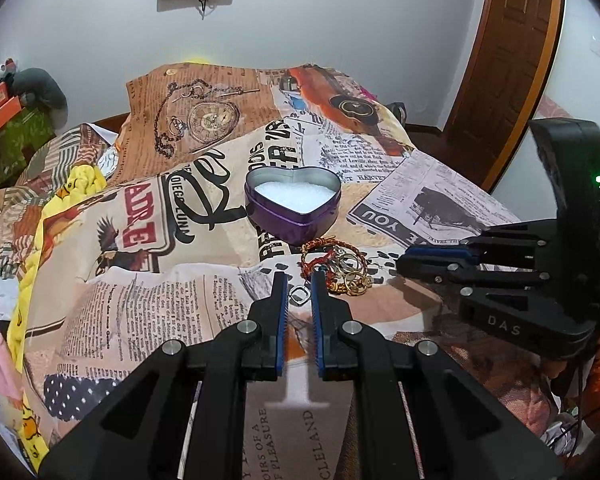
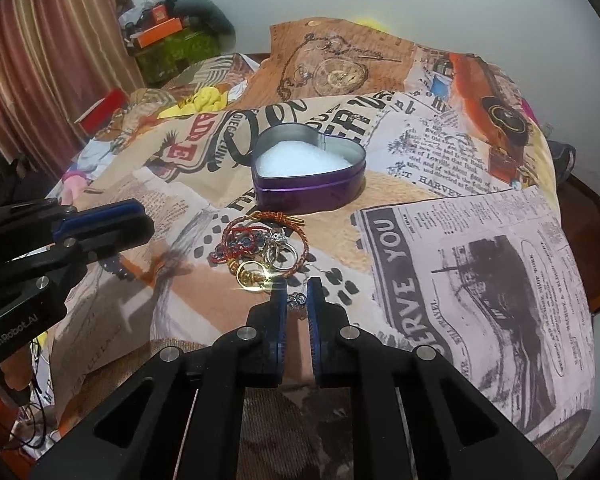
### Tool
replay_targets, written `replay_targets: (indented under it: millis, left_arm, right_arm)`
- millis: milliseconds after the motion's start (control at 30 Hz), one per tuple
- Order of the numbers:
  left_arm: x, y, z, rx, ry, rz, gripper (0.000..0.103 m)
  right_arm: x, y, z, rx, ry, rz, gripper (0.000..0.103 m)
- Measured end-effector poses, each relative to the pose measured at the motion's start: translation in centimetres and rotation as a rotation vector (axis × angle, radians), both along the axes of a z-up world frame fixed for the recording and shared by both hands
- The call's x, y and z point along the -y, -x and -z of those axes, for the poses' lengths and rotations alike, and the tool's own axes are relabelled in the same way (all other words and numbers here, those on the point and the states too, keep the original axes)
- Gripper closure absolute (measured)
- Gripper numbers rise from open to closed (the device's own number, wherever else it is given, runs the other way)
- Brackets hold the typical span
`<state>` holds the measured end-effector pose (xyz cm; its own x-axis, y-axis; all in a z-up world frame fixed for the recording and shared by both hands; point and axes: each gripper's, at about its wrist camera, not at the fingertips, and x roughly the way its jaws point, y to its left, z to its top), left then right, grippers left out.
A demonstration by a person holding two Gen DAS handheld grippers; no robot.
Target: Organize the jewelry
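Low in the frame, the right gripper (image 2: 297,300) is clamped on a small silver ring (image 2: 299,300) below the jewelry pile (image 2: 266,254), the heart-shaped purple tin (image 2: 309,196) above holding white filling (image 2: 302,159).

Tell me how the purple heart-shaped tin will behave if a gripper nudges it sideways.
The purple heart tin sits low and wide, so it will probably slide rather than tip. The printed cloth under it looks soft and creased, so it may drag or bunch. Open, holding only white padding, it is likely light.
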<state>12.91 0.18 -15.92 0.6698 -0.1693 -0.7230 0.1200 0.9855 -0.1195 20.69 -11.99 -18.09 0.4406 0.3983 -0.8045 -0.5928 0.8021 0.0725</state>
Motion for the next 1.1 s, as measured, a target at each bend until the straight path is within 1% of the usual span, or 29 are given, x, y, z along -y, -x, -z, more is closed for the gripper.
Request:
replay_targets:
  millis: [267, 667, 767, 1100]
  left_arm:
    - [0.1, -0.3, -0.7, 0.021, 0.0, 0.003, 0.093]
    - [-0.2, -2.7, -3.3, 0.11, 0.001, -0.001, 0.093]
    - [-0.5, -3.5, -3.5, 0.117, 0.012, -0.004, 0.093]
    - [-1.0, -6.6, -3.6, 0.127, 0.005, 0.0, 0.093]
  right_arm:
    - [0.8, 0.1, -1.9, 0.045, -0.036, 0.031, 0.094]
    - [1.3, -1.3, -6.0, 0.151, -0.105, 0.068, 0.094]
    - [1.1, -1.8, -6.6, 0.171, -0.12, 0.075, 0.094]
    - [0.3, -3.8, -8.3, 0.216, -0.177, 0.087, 0.094]
